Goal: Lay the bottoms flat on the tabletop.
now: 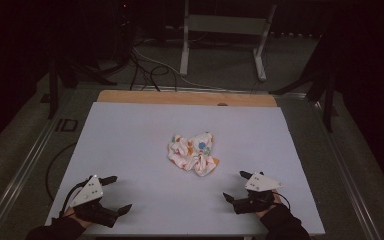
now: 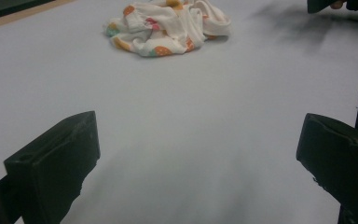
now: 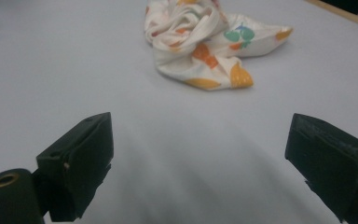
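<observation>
Crumpled white cloth with orange and teal print (image 1: 193, 151) mid white table sheet (image 1: 130, 140); left gripper (image 1: 117, 193) and right gripper (image 1: 236, 185) both released, jaws wide, nothing between, well apart from it

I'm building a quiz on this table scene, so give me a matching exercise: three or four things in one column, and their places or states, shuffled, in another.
Things:
1. cloth
2. left gripper
3. right gripper
4. wooden strip

Places or states:
A. along the table's far edge
B. open, at the near right
C. crumpled, mid-table
D. open, at the near left

Pairs: 1-C, 2-D, 3-B, 4-A
</observation>
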{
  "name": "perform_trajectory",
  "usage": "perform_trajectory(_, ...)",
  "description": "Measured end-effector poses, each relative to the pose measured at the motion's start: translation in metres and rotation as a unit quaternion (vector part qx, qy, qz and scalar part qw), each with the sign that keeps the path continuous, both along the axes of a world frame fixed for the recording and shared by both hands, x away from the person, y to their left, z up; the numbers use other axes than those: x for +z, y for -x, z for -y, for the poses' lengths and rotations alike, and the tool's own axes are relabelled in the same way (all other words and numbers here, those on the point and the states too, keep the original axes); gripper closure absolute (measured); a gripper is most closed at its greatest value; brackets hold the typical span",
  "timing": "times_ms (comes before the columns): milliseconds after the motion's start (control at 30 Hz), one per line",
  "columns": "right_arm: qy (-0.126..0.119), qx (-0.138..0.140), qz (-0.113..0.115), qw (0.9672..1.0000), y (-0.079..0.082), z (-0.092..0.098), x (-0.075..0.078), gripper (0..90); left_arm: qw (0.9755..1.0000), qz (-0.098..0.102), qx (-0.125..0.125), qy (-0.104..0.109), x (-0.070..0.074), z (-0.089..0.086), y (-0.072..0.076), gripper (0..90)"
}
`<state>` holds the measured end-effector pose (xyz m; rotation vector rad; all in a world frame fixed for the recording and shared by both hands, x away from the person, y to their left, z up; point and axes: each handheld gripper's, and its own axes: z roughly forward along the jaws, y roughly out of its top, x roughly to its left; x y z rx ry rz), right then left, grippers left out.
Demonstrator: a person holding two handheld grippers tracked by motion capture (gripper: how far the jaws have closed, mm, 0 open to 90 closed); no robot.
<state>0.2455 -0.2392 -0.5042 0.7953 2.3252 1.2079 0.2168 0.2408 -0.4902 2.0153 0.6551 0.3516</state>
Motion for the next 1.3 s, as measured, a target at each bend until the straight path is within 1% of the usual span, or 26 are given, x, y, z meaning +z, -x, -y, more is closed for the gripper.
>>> perform_trajectory(100, 0.004, 0.007, 0.002, 1.0000, 0.000, 0.000, 0.000, 8.0, 1.0000, 0.000, -0.004, -0.007, 0.000, 0.001, 0.000, 0.7)
perform_trajectory(133, 0.000, 0.008, 0.000, 1.0000, 0.000, -0.001, 0.001, 8.1, 1.0000, 0.000, -0.005, -0.008, 0.000, 0.001, 0.000, 0.7)
perform_trajectory(167, 0.002, 0.007, 0.001, 1.0000, 0.000, -0.001, 0.001, 8.4, 1.0000, 0.000, -0.004, -0.008, 0.000, 0.001, 0.000, 0.7)
perform_trajectory(200, 0.008, 0.007, 0.003, 0.9999, 0.001, -0.001, 0.001, 8.4, 1.0000, 0.000, -0.004, -0.009, 0.000, 0.001, 0.000, 0.7)
perform_trajectory(300, 0.008, 0.006, 0.000, 0.9999, 0.001, -0.001, 0.002, 8.4, 0.9999, 0.001, -0.007, -0.010, 0.000, 0.002, 0.001, 0.7)
perform_trajectory(400, 0.012, 0.011, 0.005, 0.9999, 0.002, -0.001, 0.003, 8.4, 0.9999, -0.002, -0.010, -0.008, 0.000, 0.002, 0.001, 0.7)
perform_trajectory(433, 0.008, 0.009, 0.002, 0.9999, 0.003, -0.002, 0.004, 8.4, 0.9999, -0.003, -0.011, -0.008, 0.000, 0.003, 0.001, 0.7)
perform_trajectory(500, 0.017, 0.013, 0.003, 0.9998, 0.003, -0.002, 0.005, 8.4, 0.9998, -0.003, -0.014, -0.010, 0.000, 0.003, 0.002, 0.7)
perform_trajectory(567, 0.019, 0.022, -0.001, 0.9996, 0.003, -0.003, 0.006, 8.4, 0.9998, -0.004, -0.015, -0.010, 0.000, 0.004, 0.001, 0.7)
perform_trajectory(600, 0.025, 0.027, -0.003, 0.9993, 0.004, -0.003, 0.006, 8.4, 0.9998, -0.004, -0.014, -0.011, 0.001, 0.004, 0.002, 0.7)
perform_trajectory(633, 0.025, 0.031, -0.011, 0.9991, 0.004, -0.003, 0.006, 8.4, 0.9998, -0.004, -0.016, -0.010, 0.001, 0.005, 0.002, 0.7)
perform_trajectory(700, 0.031, 0.032, -0.017, 0.9989, 0.004, -0.004, 0.007, 8.4, 0.9997, -0.005, -0.021, -0.010, 0.002, 0.006, 0.002, 0.7)
perform_trajectory(767, 0.033, 0.035, -0.017, 0.9987, 0.005, -0.005, 0.007, 8.4, 0.9996, -0.010, -0.025, -0.007, 0.003, 0.007, 0.001, 0.7)
perform_trajectory(900, 0.038, 0.043, -0.021, 0.9981, 0.006, -0.008, 0.012, 8.4, 0.9994, -0.012, -0.034, -0.005, 0.005, 0.011, 0.000, 0.7)
perform_trajectory(1000, 0.028, 0.050, -0.027, 0.9980, 0.008, -0.009, 0.014, 8.4, 0.9990, -0.015, -0.043, -0.007, 0.007, 0.015, 0.000, 0.7)
perform_trajectory(1067, 0.034, 0.051, -0.029, 0.9977, 0.009, -0.011, 0.016, 8.4, 0.9987, -0.017, -0.047, -0.008, 0.007, 0.017, 0.000, 0.7)
perform_trajectory(1133, 0.031, 0.057, -0.032, 0.9974, 0.009, -0.011, 0.018, 8.5, 0.9985, -0.019, -0.050, -0.009, 0.009, 0.018, 0.000, 0.7)
perform_trajectory(1233, 0.025, 0.059, -0.027, 0.9976, 0.009, -0.010, 0.023, 8.5, 0.9983, -0.020, -0.054, -0.009, 0.011, 0.020, 0.000, 0.6)
perform_trajectory(1300, 0.021, 0.055, -0.028, 0.9979, 0.009, -0.010, 0.025, 8.5, 0.9981, -0.024, -0.057, -0.007, 0.012, 0.021, -0.001, 0.7)
